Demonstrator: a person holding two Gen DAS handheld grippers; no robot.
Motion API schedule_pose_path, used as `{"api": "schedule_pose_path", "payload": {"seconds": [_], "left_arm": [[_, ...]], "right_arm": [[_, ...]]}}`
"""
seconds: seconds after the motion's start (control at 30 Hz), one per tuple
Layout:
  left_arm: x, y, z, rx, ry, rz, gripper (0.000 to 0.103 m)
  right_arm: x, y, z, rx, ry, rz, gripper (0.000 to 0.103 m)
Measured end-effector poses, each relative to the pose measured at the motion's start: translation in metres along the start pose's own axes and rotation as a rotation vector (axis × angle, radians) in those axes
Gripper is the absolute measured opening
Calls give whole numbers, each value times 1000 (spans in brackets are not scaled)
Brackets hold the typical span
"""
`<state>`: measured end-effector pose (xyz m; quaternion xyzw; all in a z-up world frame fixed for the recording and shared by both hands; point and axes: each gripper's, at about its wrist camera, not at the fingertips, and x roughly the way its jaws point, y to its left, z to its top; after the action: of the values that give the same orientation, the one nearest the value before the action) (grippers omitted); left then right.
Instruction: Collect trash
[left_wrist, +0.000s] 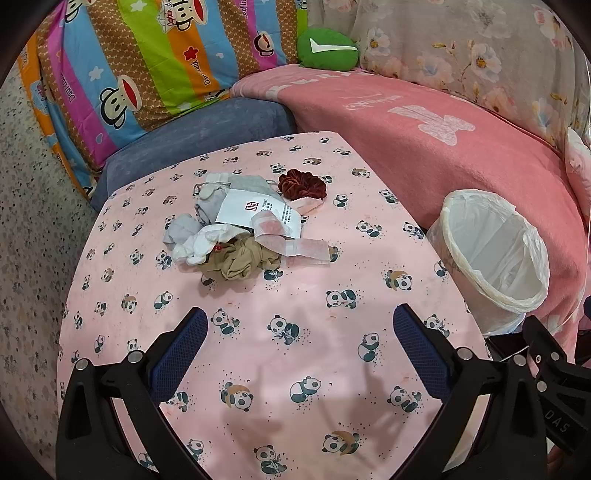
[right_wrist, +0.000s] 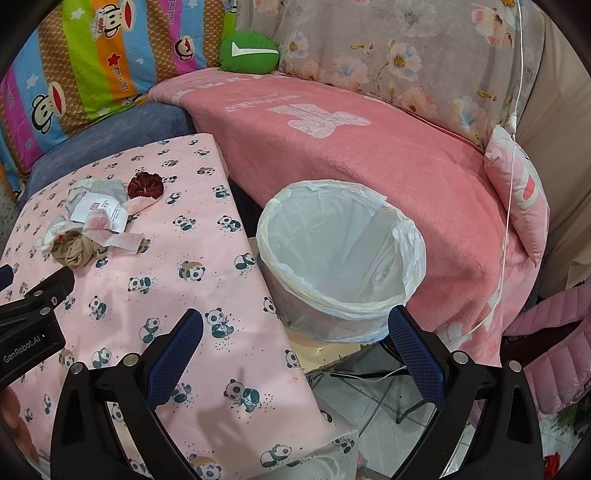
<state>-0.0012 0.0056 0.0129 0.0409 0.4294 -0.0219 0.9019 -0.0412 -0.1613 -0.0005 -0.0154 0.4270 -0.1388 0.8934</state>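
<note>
- Both jaws spread wide and empty: the left hand-held gripper (left_wrist: 301, 325) hovers low in its frame over the pink panda-print counter (left_wrist: 258, 369); the right hand-held gripper (right_wrist: 295, 326) hangs by the white-lined round bin (right_wrist: 340, 254).
- The heap of crumpled tissue, paper slip and cloth scraps (left_wrist: 243, 229) lies mid-frame, untouched.
- Collecting seems not yet begun; next, reach forward and pinch one piece.
</note>
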Motion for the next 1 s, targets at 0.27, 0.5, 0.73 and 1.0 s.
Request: {"api": "schedule_pose_path", "payload": {"seconds": [0.27,0.5,0.73,1.0], "left_arm": [[3,-3,-5,-3,-1,-1,96],[3,-3,-6,-3,-2,-1,96],[3,-3,-6,-3,-3,-2,96],[2,-2,-6,-5,-5,-4,96]], "right_arm": [[0,0,0,0,0,0,98],[-1,-1,0,1,-2,2,98],[-1,0,0,1,-3,1,98],[-3,-2,0,3,-5,1,98]]}}
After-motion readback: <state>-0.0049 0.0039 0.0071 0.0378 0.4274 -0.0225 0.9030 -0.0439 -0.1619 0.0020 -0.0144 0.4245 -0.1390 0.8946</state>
